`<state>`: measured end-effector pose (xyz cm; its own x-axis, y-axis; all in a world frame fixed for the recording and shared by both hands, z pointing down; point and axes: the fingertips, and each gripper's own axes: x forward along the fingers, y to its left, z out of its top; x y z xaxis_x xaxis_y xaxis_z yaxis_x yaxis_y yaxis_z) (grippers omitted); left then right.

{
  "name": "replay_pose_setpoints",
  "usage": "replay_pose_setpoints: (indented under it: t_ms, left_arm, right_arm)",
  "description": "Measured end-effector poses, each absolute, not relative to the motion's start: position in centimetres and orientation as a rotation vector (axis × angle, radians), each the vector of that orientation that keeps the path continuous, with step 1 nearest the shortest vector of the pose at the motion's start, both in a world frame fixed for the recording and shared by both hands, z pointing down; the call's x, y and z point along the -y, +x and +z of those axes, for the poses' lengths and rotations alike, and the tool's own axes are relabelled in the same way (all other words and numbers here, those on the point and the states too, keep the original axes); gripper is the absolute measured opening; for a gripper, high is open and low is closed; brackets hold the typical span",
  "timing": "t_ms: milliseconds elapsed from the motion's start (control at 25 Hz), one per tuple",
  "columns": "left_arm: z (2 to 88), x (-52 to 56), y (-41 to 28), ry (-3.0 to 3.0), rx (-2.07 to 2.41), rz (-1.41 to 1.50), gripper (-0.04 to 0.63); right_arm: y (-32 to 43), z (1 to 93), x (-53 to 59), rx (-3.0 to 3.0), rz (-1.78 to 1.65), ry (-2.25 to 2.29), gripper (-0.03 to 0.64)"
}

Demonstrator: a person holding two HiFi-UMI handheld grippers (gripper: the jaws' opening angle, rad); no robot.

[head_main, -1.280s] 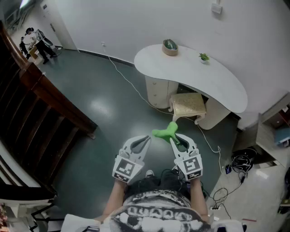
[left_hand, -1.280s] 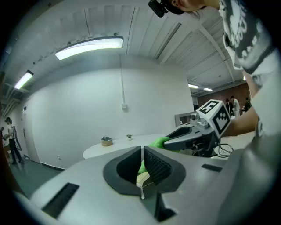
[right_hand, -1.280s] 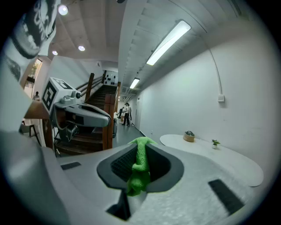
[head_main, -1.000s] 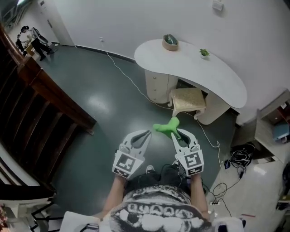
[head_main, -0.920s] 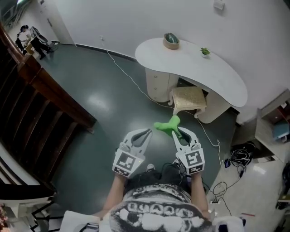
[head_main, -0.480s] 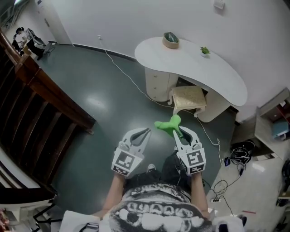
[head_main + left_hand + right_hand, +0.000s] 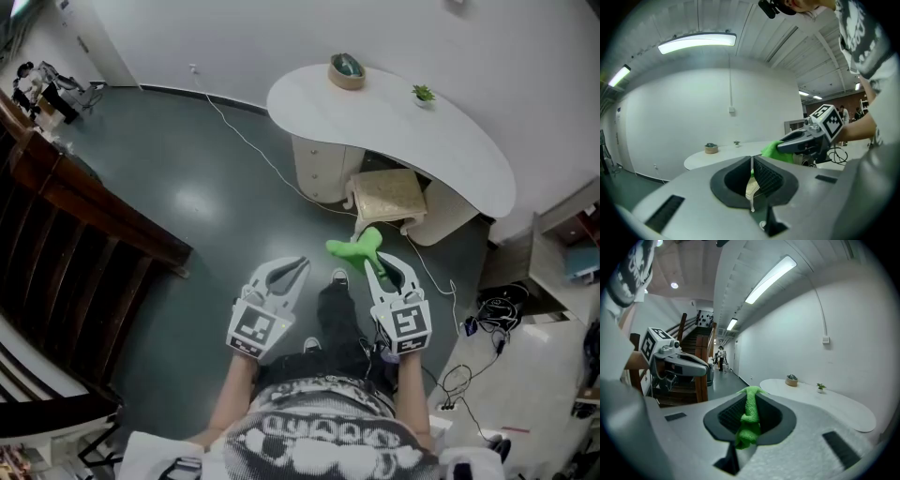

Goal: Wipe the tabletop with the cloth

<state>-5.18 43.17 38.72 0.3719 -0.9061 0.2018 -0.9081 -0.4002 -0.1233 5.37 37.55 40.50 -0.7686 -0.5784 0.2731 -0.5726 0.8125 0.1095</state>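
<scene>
Since the tabletop (image 7: 403,141) lies well apart from both tools, across a stretch of dark floor (image 7: 187,187), the step in hand looks like the walk up to it, with wiping not yet begun. The right gripper (image 7: 384,270) is clenched on the green cloth (image 7: 356,247), which is bunched into a narrow roll between the pads, with a tuft past the tips and a tail hanging behind them. The left gripper (image 7: 751,161) has its jaws pressed together with nothing between them.

To do this well, I would come to the near edge of the tabletop where it curves, stepping clear of the white cable (image 7: 253,141) trailing over the floor and of the cushioned stool (image 7: 386,195) tucked under that edge. The grip seems firm enough for the carry, but the roll offers little wiping face, so the loose tuft should be pressed flat on the surface first and dragged, not pushed. The strokes probably want to run along the length of the top and overlap. A bowl (image 7: 347,70) stands near the far left end and a small plant (image 7: 424,93) near the far edge, and both are likely light enough to shift, so the cloth should pass round them
</scene>
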Motion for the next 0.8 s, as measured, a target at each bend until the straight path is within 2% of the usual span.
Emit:
replay_pose_setpoints:
  t_ms: [800]
  left_arm:
    - [39.2,-11.2,-4.8,2.660,1.642,0.414,0.017]
  right_arm:
    - [4.8,42.6,-6.5,2.664,0.009,0.861,0.051]
